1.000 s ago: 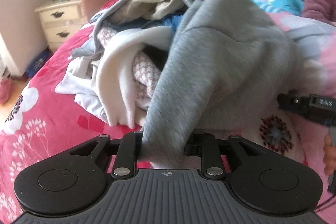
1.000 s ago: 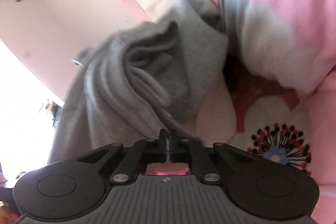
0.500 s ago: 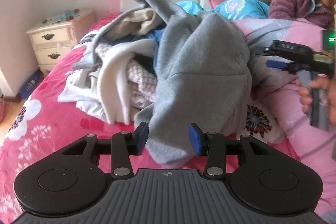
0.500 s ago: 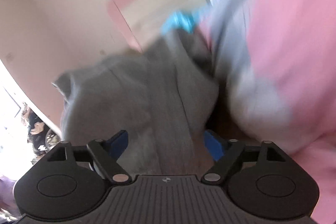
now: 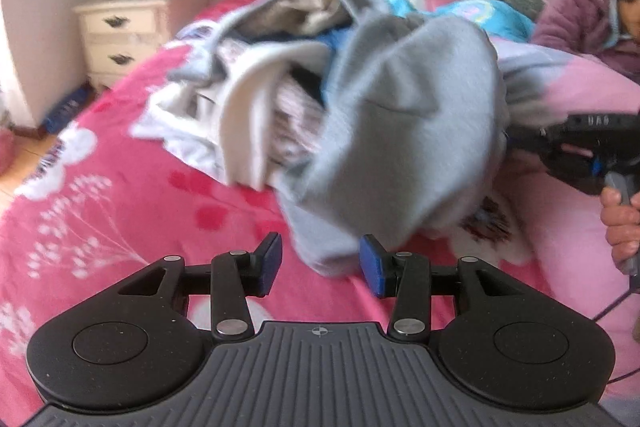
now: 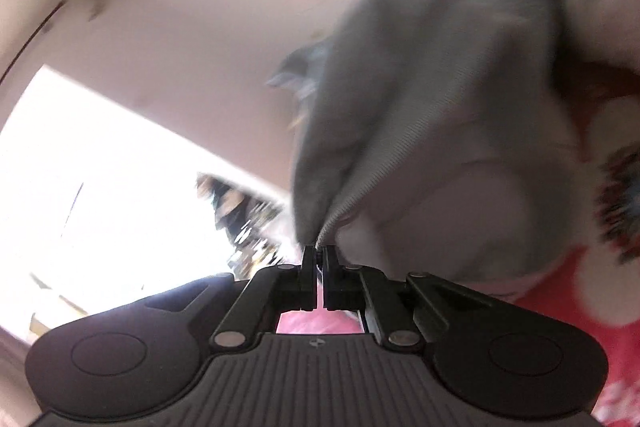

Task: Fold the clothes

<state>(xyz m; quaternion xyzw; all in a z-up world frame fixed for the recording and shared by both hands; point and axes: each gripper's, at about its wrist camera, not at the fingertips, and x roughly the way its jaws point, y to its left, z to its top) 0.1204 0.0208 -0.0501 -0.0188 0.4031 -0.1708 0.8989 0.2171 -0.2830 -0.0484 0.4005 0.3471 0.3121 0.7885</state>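
Two grippers | left (image 5: 319, 265): jaws wide, holding nothing | right (image 6: 319, 254): jaws pinched on hoodie (image 5: 408, 147) edge | hoodie centre frame, draped off pile (image 5: 248, 99) onto bed (image 5: 120, 195) | next: drag clear, regrip hem, spread flat.

I see my left gripper (image 5: 320, 263) as matte black, ribbed grey in the middle, with silver screws, round caps and blue pads (image 5: 370, 263) on its jaws.

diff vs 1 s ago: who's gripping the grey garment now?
Grips swapped. The left gripper, clamped on the grey fleece garment 1 s ago, now stands open with the hem lying loose between its fingers. The right gripper opened, then re-closed on a fold. The mixed clothes pile stayed on the pink floral bedspread.
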